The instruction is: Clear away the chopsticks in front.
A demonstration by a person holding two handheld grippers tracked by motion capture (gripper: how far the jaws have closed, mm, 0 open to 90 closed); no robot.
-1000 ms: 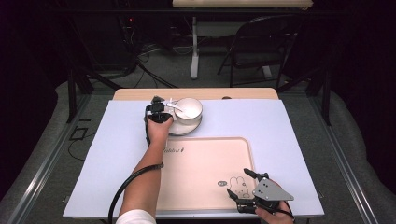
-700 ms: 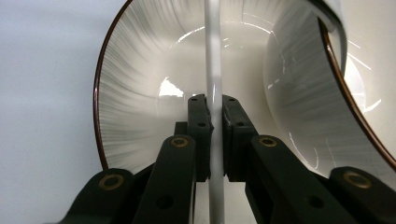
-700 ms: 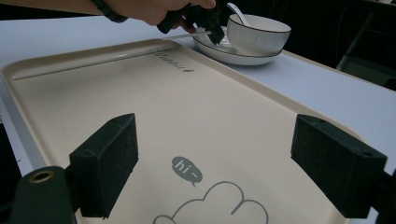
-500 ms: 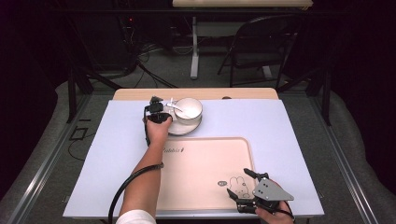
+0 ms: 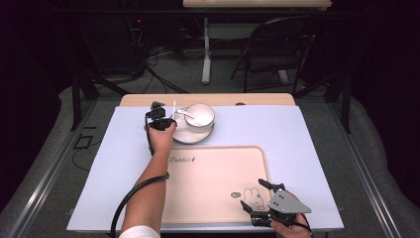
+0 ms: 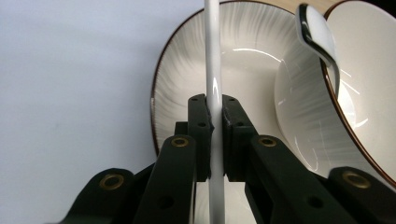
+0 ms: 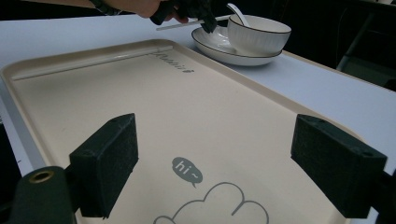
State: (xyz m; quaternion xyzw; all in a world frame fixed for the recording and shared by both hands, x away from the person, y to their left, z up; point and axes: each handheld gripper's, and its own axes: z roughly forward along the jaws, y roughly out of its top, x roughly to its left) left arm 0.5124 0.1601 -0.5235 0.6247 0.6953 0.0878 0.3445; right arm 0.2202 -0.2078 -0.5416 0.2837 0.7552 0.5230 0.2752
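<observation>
I am holding my left tongs (image 5: pixel 162 119) at the upper left of the high view, and they are pinching a thin white glossy stick (image 6: pixel 213 70) between their black pads (image 6: pixel 200 135). In the left gripper view the stick is running straight up the middle of the frame, clamped at the centre and passing over the rim of a round white ribbed saucer with a brown edge (image 6: pixel 187 88). To the right of the stick, a white ribbed bowl with a dark rim (image 6: pixel 303 98) is sitting on that saucer, with a white spoon (image 6: pixel 317 37) leaning out of it at the upper right.

My right tongs (image 5: pixel 257 201) are resting at the lower right of the high view, spread wide, with nothing between them. They are hovering over the near corner of a cream rectangular plastic tray with a rabbit drawing (image 5: pixel 213 173), which is lying on the pale blue bench (image 5: pixel 307 144). In the right gripper view the stick (image 7: pixel 187 23) is showing at the top centre, well apart from these tongs.
</observation>
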